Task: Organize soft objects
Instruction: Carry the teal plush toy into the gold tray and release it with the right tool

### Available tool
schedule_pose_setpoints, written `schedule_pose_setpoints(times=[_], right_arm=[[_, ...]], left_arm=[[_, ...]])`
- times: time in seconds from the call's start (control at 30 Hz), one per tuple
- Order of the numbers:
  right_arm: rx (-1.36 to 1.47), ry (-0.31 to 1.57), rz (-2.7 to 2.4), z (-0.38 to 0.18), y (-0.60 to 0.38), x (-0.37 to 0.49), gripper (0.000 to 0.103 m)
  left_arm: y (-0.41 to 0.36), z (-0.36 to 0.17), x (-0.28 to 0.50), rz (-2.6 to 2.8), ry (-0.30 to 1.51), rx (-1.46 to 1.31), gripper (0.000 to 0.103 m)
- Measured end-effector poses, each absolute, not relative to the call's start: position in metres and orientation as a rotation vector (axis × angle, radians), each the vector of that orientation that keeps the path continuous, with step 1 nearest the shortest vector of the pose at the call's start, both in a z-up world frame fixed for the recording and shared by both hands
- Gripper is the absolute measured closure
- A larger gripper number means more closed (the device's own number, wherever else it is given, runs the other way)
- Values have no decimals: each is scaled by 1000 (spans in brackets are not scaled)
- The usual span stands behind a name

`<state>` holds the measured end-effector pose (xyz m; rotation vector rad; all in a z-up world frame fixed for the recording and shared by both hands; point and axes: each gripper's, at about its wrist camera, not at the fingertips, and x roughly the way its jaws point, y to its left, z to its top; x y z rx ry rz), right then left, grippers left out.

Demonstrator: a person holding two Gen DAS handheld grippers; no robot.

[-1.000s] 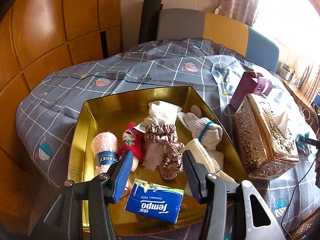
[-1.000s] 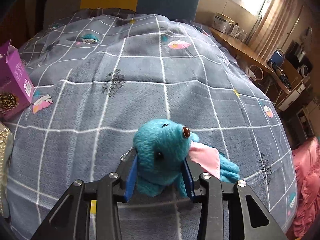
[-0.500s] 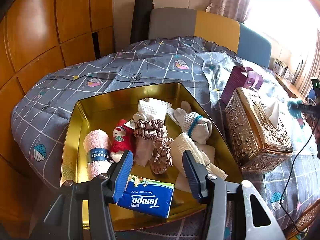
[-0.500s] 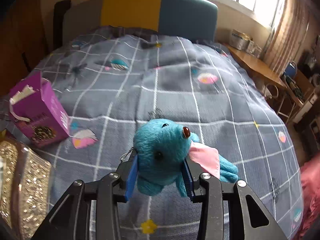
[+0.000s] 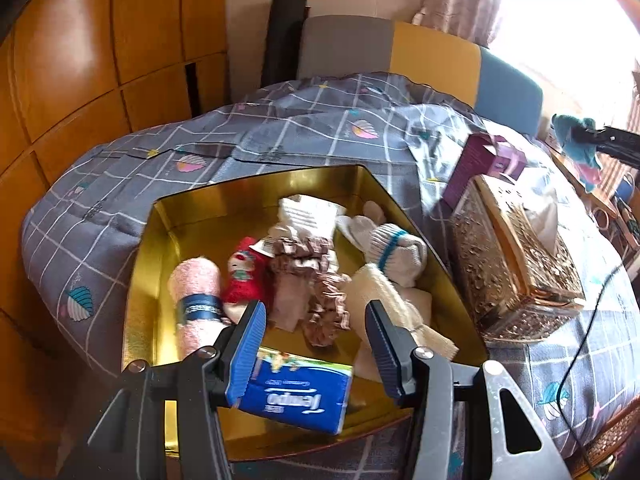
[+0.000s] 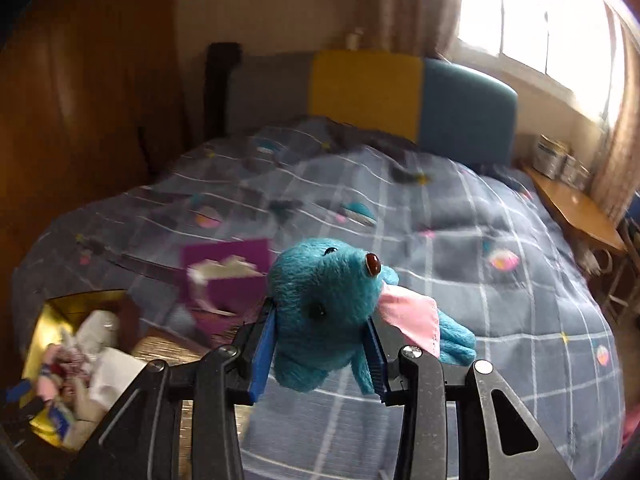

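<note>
My right gripper [image 6: 320, 352] is shut on a teal plush toy [image 6: 324, 300] with a pink ear, held in the air above the bed. The toy also shows far right in the left wrist view [image 5: 580, 140]. My left gripper [image 5: 314, 350] is open and empty above the near end of a gold tray [image 5: 260, 188]. The tray holds a pink rolled towel [image 5: 196, 288], a red doll [image 5: 244, 276], scrunchies [image 5: 320, 280], white socks [image 5: 394, 248] and a blue Tempo tissue pack [image 5: 296, 392]. The tray shows at lower left in the right wrist view [image 6: 68, 304].
An ornate gold tissue box [image 5: 516, 260] stands right of the tray, with a purple carton [image 5: 484, 164] behind it, seen also in the right wrist view [image 6: 228, 276]. The grey checked bedspread [image 6: 460, 240] covers the bed. A wooden wall [image 5: 80, 60] is at left, a side table [image 6: 576, 208] at right.
My right gripper has lifted the plush toy off the bedspread and swung left toward the tray. My left gripper has stayed open over the tray, shifting slightly.
</note>
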<state>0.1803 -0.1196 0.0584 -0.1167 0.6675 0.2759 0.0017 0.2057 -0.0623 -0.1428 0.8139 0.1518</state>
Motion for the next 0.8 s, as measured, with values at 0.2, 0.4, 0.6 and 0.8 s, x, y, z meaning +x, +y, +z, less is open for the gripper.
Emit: schedule_pose_setpoints(times=[0.2, 0.4, 0.6, 0.8], right_arm=[[-208, 608, 511, 70, -41, 136, 62], [-291, 621, 725, 52, 26, 93, 62], [-371, 700, 918, 9, 88, 62, 62], [-416, 816, 974, -54, 153, 59, 62]], left_arm=[[243, -57, -6, 255, 796, -189, 51], [274, -55, -14, 331, 777, -226, 51], [292, -52, -22, 378, 748, -267, 51], [300, -57, -25, 398, 753, -293, 51]])
